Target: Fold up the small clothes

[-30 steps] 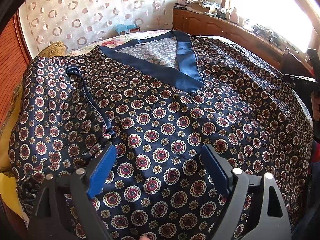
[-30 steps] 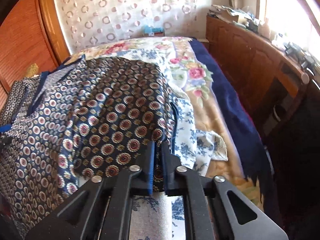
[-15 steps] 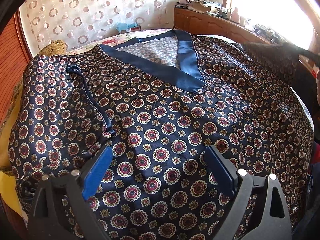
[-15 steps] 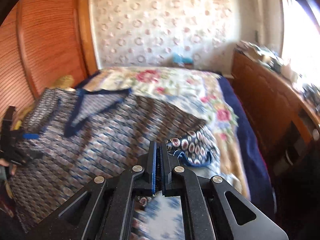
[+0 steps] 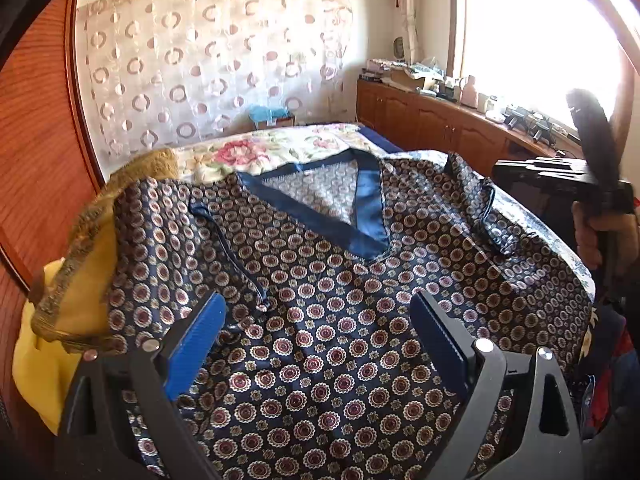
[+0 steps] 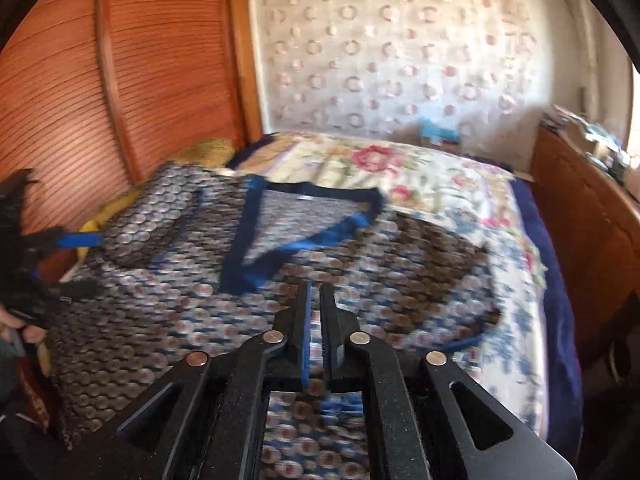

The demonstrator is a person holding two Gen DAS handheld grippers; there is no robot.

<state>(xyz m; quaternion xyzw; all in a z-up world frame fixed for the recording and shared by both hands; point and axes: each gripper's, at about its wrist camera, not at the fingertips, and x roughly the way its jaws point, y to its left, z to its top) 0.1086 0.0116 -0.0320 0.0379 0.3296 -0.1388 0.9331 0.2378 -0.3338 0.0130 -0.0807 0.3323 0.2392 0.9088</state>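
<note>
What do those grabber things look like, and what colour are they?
Both are black, matte frames with triangle-shaped cut-outs and round silver bolts. The left gripper has two long fingers lined with ribbed blue pads. The right gripper has slim black fingers, one with a blue pad edge. No cables or sleeves show.

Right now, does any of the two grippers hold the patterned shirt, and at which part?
Nothing is held. The left gripper stands wide open above the shirt; the right gripper has just been opening, with a narrow empty gap.
</note>
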